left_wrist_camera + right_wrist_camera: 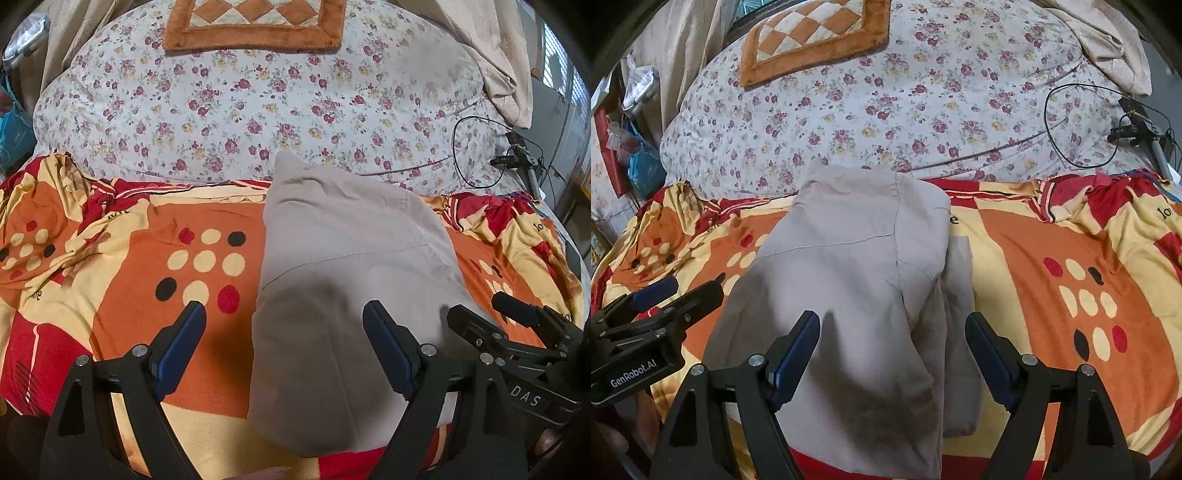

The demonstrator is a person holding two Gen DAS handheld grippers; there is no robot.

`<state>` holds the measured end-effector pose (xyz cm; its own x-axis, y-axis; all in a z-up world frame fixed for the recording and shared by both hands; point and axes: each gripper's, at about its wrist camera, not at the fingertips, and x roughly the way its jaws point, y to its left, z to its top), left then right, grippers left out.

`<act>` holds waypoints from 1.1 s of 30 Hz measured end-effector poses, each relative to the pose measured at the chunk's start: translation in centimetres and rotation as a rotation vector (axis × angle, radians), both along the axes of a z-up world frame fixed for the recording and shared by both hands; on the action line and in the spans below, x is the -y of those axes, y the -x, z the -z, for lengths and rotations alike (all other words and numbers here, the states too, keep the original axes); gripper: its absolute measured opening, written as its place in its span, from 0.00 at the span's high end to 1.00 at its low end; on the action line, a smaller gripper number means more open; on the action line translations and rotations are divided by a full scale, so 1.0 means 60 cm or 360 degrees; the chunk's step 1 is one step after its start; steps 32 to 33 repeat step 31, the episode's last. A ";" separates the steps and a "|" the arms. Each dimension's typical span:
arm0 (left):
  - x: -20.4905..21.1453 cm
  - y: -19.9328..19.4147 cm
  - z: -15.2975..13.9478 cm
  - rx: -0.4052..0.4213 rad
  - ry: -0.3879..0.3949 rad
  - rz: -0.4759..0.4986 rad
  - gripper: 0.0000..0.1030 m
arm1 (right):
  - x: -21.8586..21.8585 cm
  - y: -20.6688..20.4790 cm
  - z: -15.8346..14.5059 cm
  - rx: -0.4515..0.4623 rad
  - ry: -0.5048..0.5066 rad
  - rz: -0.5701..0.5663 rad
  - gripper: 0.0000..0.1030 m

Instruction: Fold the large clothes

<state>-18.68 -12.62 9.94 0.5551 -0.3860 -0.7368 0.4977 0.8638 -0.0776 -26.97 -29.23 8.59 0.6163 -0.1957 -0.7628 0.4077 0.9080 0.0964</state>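
Flat on blanket (pixel 1015 258): folded beige garment (pixel 849 277); both grippers open above.

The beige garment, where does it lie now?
The beige garment lies folded on the orange and red blanket, below the floral quilt. In both views it is between the open left gripper and right gripper.

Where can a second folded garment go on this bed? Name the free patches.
Bare blanket lies right of the beige garment, up to the floral quilt. A smaller patch lies to its left. The cable and camera mount crowd the far right.
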 end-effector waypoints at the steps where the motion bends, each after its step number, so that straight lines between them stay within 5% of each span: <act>1: 0.001 0.000 0.000 -0.0001 -0.0001 0.0003 0.15 | 0.000 0.000 0.000 0.0000 0.0000 0.0000 0.20; 33: -0.001 -0.008 0.008 -0.0011 0.0001 0.0011 0.15 | -0.001 -0.012 0.014 -0.0045 -0.0011 -0.0017 0.20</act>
